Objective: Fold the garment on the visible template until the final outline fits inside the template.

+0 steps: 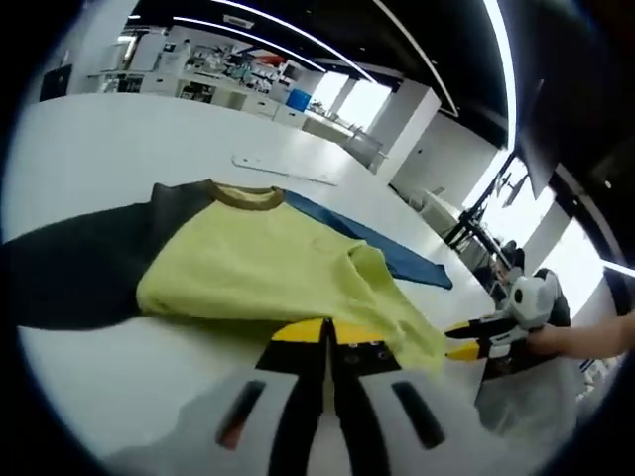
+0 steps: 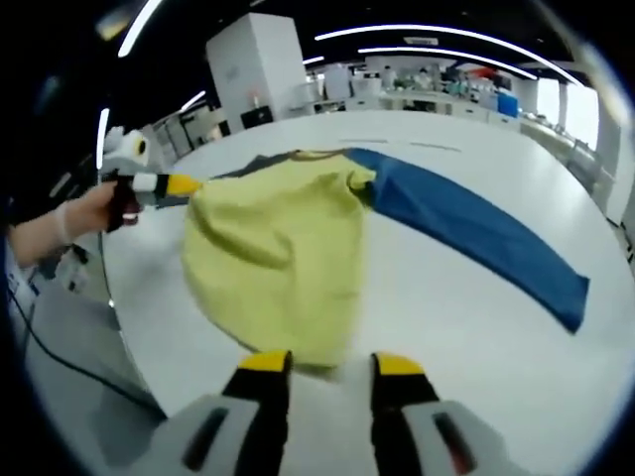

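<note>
garment lifted | both claws apparently gripping hem | no legible writing

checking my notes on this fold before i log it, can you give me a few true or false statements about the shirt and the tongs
1. The garment has a yellow-green body. True.
2. Both sleeves are the same colour. False: one sleeve is blue and the other is dark grey.
3. The left tongs are shut on the hem of the garment, with yellow fabric lying over their tips. True.
4. The right tongs are wide open and well away from the garment. False: the yellow hem hangs right at their tips, with the jaws apart in the right gripper view; the left gripper view shows them gripping the fabric.
5. The garment lies on a dark wooden floor. False: it rests on a white table.
</note>
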The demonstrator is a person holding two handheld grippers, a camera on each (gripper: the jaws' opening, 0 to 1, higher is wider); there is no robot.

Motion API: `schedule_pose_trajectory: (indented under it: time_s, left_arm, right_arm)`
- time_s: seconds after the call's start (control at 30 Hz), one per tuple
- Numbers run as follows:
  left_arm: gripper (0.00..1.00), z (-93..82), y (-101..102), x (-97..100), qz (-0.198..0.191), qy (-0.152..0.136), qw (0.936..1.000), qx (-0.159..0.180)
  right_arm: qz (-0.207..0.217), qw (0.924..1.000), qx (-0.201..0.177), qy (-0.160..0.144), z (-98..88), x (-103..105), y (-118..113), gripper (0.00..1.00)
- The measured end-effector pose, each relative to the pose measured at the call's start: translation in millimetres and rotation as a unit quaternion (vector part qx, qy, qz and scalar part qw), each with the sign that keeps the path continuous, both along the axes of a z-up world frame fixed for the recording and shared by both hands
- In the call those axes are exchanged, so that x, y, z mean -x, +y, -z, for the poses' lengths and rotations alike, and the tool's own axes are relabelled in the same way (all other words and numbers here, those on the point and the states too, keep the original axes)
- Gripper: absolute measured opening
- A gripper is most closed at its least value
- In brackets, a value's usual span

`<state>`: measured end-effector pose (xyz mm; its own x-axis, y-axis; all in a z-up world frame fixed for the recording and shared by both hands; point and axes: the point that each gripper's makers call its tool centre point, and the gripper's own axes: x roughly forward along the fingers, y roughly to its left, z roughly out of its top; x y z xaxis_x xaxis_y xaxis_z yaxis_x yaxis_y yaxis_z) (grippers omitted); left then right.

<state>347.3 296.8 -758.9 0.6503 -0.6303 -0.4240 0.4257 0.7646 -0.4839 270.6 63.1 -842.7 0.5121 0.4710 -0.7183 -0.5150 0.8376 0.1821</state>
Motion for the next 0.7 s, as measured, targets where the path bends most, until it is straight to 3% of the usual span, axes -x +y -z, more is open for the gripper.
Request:
schedule_pose_trajectory:
  time_s: [0.17, 0.3, 0.7]
  left_arm:
    - [0.0, -20.9, -7.2, -16.3, 0.007, -0.017, 0.9998, 0.011]
    - [0.0, -21.8, -11.2, -30.0, 0.008, -0.012, 0.9997, 0.022]
    - [0.0, 12.6, -14.2, -64.4, 0.011, 0.018, 0.9998, 0.003]
  right_arm:
    - [-0.003, 0.9999, -0.009, 0.004, -0.4, -0.5, 5.6, 0.22]
    - [-0.008, 0.9998, -0.015, 0.011, -0.4, -2.2, 13.1, 0.17]
    - [-0.018, 0.9996, -0.015, 0.014, 5.5, -10.0, 22.5, 0.05]
